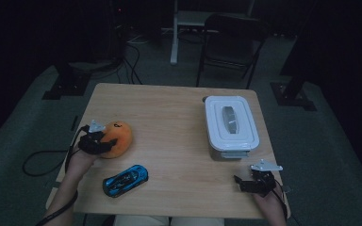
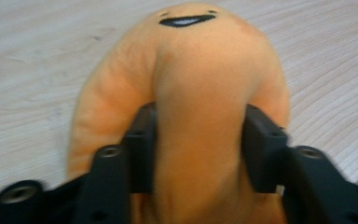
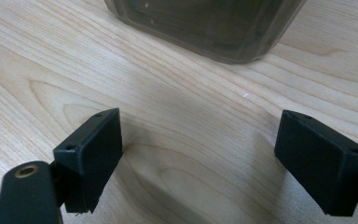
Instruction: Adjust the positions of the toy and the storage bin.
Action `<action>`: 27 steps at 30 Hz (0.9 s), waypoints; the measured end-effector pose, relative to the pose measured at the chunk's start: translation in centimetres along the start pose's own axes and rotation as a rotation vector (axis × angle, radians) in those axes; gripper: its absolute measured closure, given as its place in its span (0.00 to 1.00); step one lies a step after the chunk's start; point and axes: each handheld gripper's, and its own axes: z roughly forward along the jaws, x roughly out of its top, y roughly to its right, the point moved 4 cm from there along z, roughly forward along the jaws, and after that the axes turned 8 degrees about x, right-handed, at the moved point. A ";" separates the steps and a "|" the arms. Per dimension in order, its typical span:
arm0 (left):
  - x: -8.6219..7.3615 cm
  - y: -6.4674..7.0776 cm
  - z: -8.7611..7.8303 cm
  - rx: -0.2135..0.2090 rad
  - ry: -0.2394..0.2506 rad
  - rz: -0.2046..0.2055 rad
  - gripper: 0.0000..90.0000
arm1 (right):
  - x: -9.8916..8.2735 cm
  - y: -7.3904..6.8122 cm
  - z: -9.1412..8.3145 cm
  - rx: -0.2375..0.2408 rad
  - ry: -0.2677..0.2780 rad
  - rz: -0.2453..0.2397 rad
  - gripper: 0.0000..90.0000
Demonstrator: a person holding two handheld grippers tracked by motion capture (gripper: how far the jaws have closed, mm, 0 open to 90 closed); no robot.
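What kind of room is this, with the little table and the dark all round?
Probably a recording lab or studio rather than a home: a small wooden table stands alone on grey carpet, dark curtains surround it, cables trail across the floor by equipment stands, and a folding chair sits behind.

The high view looks forward and down over the whole worktop (image 1: 169,108) from the person's side. The left gripper view sits close against the orange plush toy (image 2: 186,93) near the worktop's left edge; the right gripper view skims low toward the white lidded box (image 3: 205,28) by the right edge, both seen from above too.

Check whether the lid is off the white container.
No, the lid sits closed on the white container, near the table's right edge.
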 end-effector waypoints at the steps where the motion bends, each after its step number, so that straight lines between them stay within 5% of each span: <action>1: 0.2 0.0 -0.4 0.009 0.005 0.006 0.66 | 0.0 0.0 0.0 0.000 0.000 0.000 0.16; 6: 0.7 -0.2 -2.6 0.075 0.008 -0.003 0.70 | 0.0 0.0 0.0 0.000 0.000 0.000 0.16; 11: 0.2 -0.2 -4.6 0.114 -0.029 -0.088 0.70 | 0.0 0.0 0.0 0.000 0.000 0.000 0.16; 13: -0.4 0.2 -5.2 0.114 -0.041 -0.088 0.70 | 0.0 0.0 0.0 0.000 0.000 0.000 0.16; 19: -2.1 2.0 -5.3 0.026 -0.051 -0.061 0.69 | 0.0 0.0 0.0 0.000 0.000 0.000 0.16; 20: -2.9 2.4 -4.4 -0.011 -0.042 -0.055 0.64 | 0.0 0.0 0.0 -0.001 0.000 0.001 0.16; 24: -3.0 2.3 -4.6 -0.031 -0.013 -0.076 0.49 | 0.0 0.0 0.0 -0.001 0.000 0.001 0.16; 25: -2.9 2.3 -4.8 -0.028 -0.009 -0.074 0.35 | 0.0 0.0 0.0 -0.001 0.000 0.001 0.16; 26: -2.8 2.3 -5.0 -0.027 -0.006 -0.067 0.35 | 0.0 0.0 0.0 -0.001 0.000 0.001 0.16; 27: -2.6 2.3 -5.4 -0.038 0.006 -0.064 0.19 | 0.0 0.0 0.0 -0.001 0.000 0.002 0.16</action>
